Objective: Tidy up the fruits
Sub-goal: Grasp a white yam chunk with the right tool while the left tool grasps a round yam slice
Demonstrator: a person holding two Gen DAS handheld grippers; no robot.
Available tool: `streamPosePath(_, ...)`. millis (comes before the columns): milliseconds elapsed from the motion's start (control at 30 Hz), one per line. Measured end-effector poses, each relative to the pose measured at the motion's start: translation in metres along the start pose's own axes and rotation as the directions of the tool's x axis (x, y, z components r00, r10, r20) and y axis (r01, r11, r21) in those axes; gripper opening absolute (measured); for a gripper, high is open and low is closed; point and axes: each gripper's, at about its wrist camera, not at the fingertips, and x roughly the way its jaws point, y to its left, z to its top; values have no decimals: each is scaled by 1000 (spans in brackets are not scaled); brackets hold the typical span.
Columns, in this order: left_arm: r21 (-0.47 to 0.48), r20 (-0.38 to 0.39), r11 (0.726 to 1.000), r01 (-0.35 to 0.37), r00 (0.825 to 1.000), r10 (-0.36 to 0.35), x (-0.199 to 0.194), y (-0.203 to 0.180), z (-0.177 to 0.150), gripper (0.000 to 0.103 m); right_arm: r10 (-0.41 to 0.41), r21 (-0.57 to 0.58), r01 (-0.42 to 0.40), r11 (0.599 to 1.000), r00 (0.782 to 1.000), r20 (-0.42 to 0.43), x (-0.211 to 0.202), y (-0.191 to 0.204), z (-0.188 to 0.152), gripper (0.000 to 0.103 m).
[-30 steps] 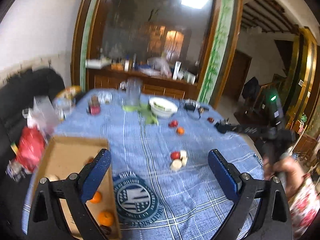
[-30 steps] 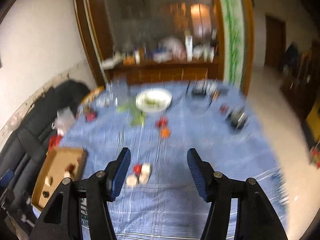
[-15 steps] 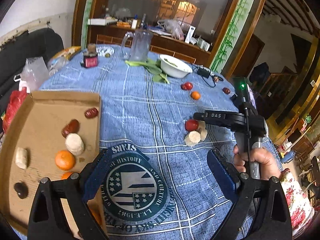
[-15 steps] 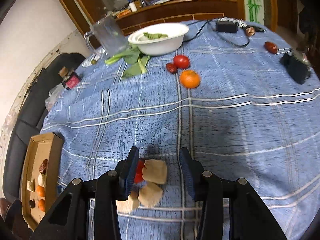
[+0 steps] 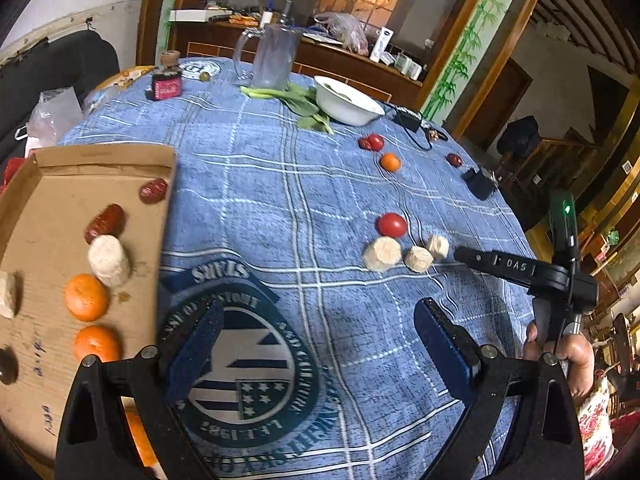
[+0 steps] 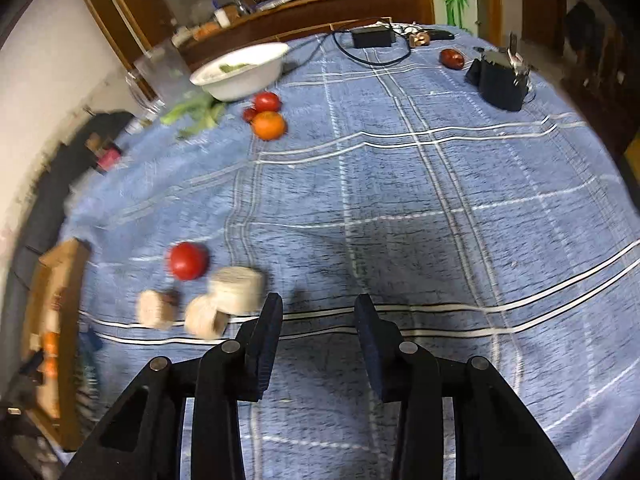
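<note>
A cardboard tray (image 5: 48,168) at the left holds oranges (image 5: 86,297), red dates (image 5: 105,223) and pale cut chunks (image 5: 109,261). On the blue cloth lie a red tomato (image 5: 392,225) and three pale chunks (image 5: 382,254); they also show in the right wrist view (image 6: 237,289), with the tomato (image 6: 187,260) to their left. Farther back are an orange (image 6: 269,125), another tomato (image 6: 267,101) and a date (image 6: 452,58). My left gripper (image 5: 316,338) is open and empty above the cloth emblem. My right gripper (image 6: 318,322) is open and empty, just right of the chunks.
A white bowl (image 6: 240,70) with greens, a glass pitcher (image 5: 276,56), a small red jar (image 5: 166,86), a black charger with cable (image 6: 372,36) and a black box (image 6: 500,80) stand on the round table. Its edge curves away at the right.
Both grippers have dropped lower toward the table. My right gripper has shifted right, so the chunks it straddled now lie left of its fingers.
</note>
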Motion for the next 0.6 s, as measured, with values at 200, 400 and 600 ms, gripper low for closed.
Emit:
streamPosePath(200, 28, 10, 999, -23, 1000, 23, -2, -9, 2, 96, 101, -97, -102, 990, 995, -13, 13, 39, -10, 40)
streamPosePath(400, 18, -5, 999, -41, 999, 41, 7, -8, 4, 96, 104, -164, -104, 981, 995, -12, 30, 60, -15, 40)
streamPosePath(600, 32, -36, 999, -30, 999, 31, 25, -17, 6, 96, 72, -255, -62, 965, 997, 30, 33, 75, -23, 40)
